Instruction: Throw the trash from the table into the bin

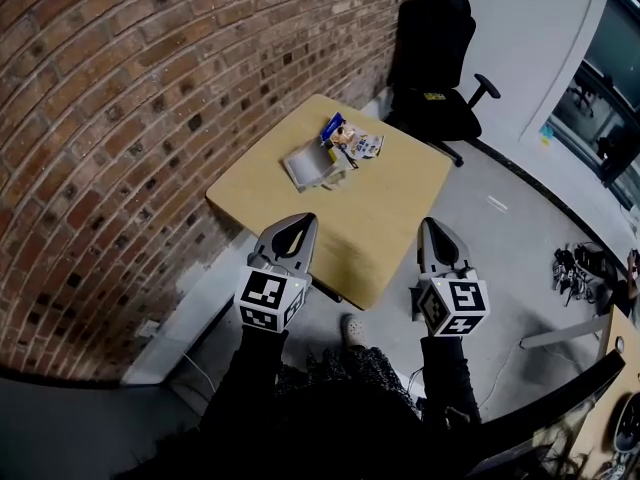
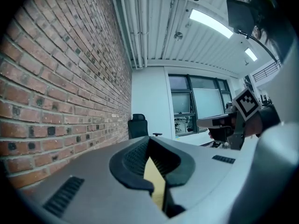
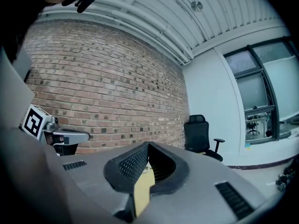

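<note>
Left gripper (image 1: 308, 220) and right gripper (image 1: 430, 226): both closed, tips together, nothing held. Both hang over the counter's near edge, well apart from each other. Trash (image 1: 335, 148) lies in a small heap on the far middle of the counter (image 1: 400, 208): a clear plastic tray (image 1: 310, 165), a blue wrapper (image 1: 333, 128), and other crumpled pieces too small to identify. In both gripper views the jaw bodies hide the heap; only a yellow sliver of counter shows. Counter's left corner stands near the brick wall (image 1: 120, 118). Black chair (image 1: 435, 58) stands at the far corner. Open grey floor (image 1: 500, 228) runs along the right edge, with cables (image 1: 575, 268) further right.
</note>
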Action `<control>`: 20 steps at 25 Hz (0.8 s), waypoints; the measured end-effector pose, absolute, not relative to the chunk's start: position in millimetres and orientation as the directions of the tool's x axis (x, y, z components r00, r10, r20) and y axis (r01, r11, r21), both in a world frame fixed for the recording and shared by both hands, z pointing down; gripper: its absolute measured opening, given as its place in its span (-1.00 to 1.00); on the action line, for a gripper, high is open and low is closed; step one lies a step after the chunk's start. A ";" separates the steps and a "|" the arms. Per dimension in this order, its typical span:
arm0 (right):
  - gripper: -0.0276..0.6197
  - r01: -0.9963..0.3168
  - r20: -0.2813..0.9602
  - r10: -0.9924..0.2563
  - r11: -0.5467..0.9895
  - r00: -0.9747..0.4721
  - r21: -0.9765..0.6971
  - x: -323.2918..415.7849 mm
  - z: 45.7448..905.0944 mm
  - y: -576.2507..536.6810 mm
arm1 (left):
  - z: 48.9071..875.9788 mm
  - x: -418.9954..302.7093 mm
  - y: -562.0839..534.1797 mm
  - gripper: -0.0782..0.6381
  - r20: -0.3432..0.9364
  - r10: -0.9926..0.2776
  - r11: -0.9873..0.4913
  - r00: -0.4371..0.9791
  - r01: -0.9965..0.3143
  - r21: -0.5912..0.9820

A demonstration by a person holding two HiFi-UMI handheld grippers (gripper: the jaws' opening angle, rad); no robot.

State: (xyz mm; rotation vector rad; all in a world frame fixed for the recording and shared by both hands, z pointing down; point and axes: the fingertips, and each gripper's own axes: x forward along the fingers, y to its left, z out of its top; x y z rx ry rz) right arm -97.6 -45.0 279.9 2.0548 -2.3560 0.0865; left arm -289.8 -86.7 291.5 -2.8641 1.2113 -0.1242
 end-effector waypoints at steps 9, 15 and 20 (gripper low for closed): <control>-0.88 -0.989 0.036 -0.988 0.146 -0.147 -0.035 -76.9 281.8 -103.2 | 293.0 -277.7 -135.3 -0.76 0.057 -0.744 -0.668 0.665 -0.741 -0.066; -0.88 -0.979 0.066 -0.977 0.198 -0.201 -0.041 -68.0 290.9 -148.6 | 298.8 -262.9 -174.0 -0.76 0.073 -0.758 -0.652 0.648 -0.755 -0.065; -0.88 -0.976 0.080 -0.973 0.214 -0.218 -0.048 -54.5 295.7 -189.2 | 302.0 -248.2 -205.9 -0.76 0.084 -0.764 -0.644 0.639 -0.763 -0.056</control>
